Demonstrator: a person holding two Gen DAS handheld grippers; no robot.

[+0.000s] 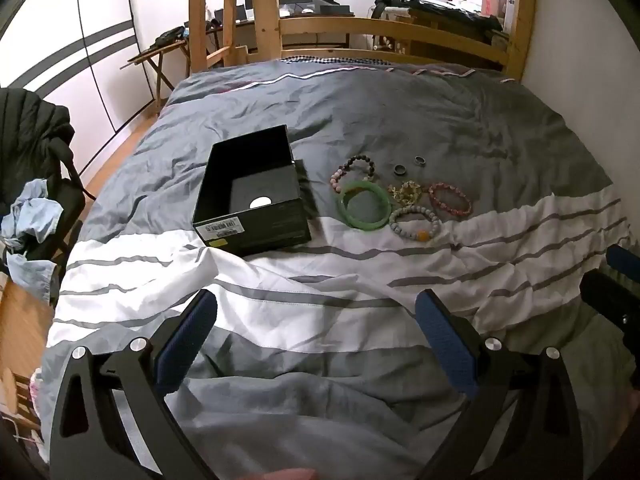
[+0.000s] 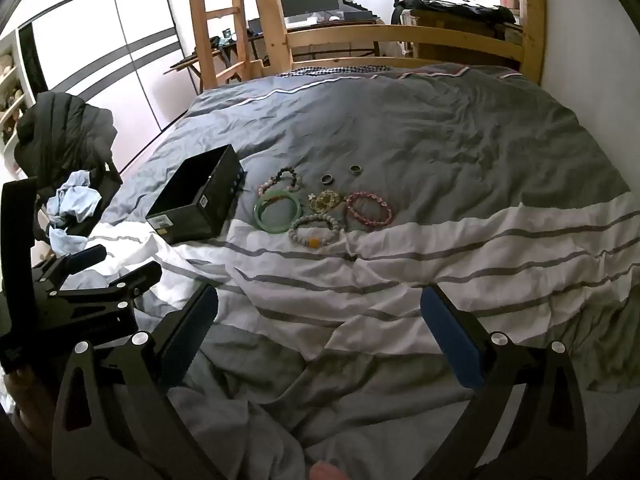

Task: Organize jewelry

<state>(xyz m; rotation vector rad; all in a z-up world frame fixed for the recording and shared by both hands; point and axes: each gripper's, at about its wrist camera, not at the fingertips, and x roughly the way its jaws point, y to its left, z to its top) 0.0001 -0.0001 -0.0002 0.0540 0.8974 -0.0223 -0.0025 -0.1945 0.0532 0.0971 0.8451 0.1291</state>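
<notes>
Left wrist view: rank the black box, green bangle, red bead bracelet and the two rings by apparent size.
1. black box
2. green bangle
3. red bead bracelet
4. the two rings, which look alike, so unranked.
All lie at a similar distance from the camera, so the order is fairly safe.

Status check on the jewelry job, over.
Both tongs open, empty: left, right. Bracelets and rings on the duvet beside the open black box. Path unobstructed.

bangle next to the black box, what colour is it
Green, a smooth translucent jade-like green bangle. It shows best in the left wrist view.
</notes>
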